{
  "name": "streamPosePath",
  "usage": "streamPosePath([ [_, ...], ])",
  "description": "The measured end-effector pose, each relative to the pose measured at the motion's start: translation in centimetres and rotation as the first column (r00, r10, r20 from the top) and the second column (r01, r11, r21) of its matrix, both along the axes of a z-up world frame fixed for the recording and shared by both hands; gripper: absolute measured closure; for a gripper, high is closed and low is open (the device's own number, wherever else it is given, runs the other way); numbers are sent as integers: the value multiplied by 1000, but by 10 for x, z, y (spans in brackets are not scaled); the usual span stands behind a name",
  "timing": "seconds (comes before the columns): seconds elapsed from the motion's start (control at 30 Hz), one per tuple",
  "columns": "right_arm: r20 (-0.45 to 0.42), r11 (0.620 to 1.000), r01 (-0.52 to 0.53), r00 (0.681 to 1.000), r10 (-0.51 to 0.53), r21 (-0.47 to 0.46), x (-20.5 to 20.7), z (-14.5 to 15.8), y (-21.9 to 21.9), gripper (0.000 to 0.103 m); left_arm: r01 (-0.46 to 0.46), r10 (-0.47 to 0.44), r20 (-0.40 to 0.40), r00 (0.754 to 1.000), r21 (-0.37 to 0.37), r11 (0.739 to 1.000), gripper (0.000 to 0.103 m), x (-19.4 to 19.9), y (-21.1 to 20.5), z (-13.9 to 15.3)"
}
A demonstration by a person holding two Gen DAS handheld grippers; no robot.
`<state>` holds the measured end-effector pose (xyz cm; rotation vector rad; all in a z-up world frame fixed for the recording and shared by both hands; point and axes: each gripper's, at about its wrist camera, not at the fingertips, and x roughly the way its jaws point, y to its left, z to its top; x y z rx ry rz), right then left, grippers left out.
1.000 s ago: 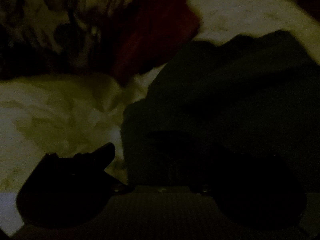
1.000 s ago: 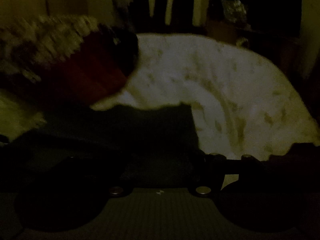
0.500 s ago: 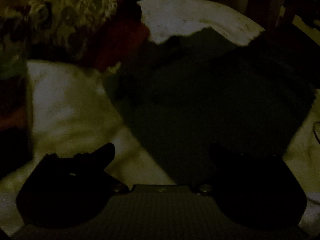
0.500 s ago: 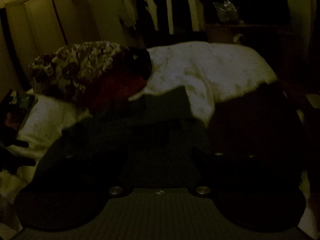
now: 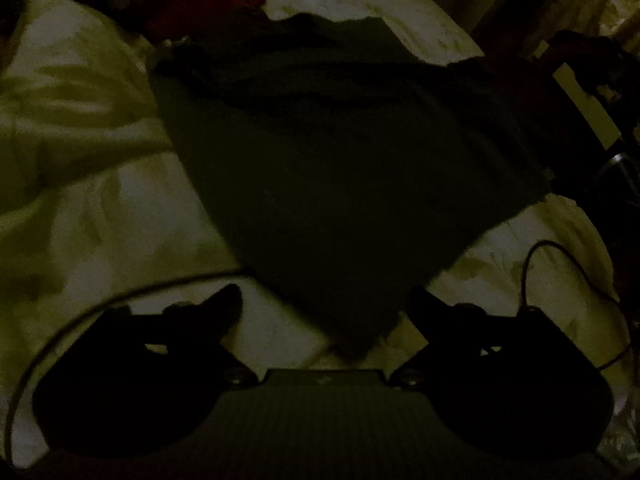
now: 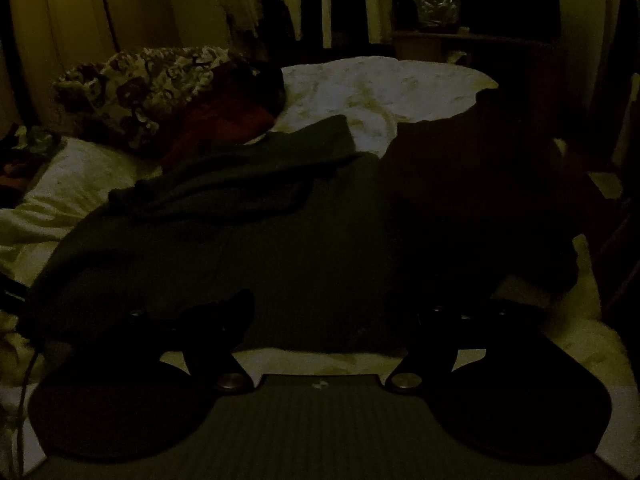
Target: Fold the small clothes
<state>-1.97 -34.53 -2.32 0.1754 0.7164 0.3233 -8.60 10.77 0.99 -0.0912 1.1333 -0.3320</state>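
A dark green garment [image 5: 340,160] lies spread on the pale bed sheet [image 5: 100,220], and its near corner points toward me. My left gripper [image 5: 326,300] hangs over that corner. Its jaws are closing, the corner lies between the fingers, and the pads are clear of the cloth. In the right wrist view the same garment [image 6: 240,248] has a rumpled fold at its far side. My right gripper [image 6: 340,304] stands open over the garment's near edge with nothing gripped. A dark maroon garment [image 6: 480,184] lies against the green one's right side.
A floral cushion [image 6: 140,92] and a red cloth [image 6: 216,124] sit at the far left of the bed. A thin cable [image 5: 532,256] loops over the sheet on the right. Hanging clothes [image 6: 280,0] and a dark shelf [image 6: 460,36] stand behind the bed.
Both grippers have drawn back to the near edge of the bed, so the whole green garment now shows. The left fingers stand a little closer together.
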Motion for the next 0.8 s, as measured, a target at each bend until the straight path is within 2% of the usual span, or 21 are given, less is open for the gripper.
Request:
streamPosePath([
  [0.13,9,1000,8,1000,-8,29,-8,-4,0,0,6,-7,-3,1000,-30,1000,36,-4,-5,-6],
  [0.3,4,998,37,999,-38,50,-10,-9,-3,0,18,-18,7,1000,-57,998,37,0,-13,-9],
  [0.37,-3,998,41,999,-41,58,-11,-11,-3,0,20,-20,1,1000,-62,998,41,3,-14,-13],
  [0.4,-6,997,43,999,-43,60,-11,-12,-3,0,15,-16,-4,1000,-60,998,47,4,-14,-15],
  [0.53,-20,998,39,999,-38,59,-12,-16,-1,0,15,-16,-12,1000,-69,998,50,6,-16,-21],
  [0.57,-21,998,39,999,-38,56,-12,-16,-1,0,15,-16,-11,1000,-79,997,52,6,-15,-21],
  [0.7,-4,997,62,998,-62,39,-9,-13,-4,0,1,-5,-25,1000,-139,990,78,8,-7,-18],
  [0.8,0,992,113,994,-113,57,-7,-15,-12,0,-10,7,-22,1000,-165,986,86,11,-6,-16],
])
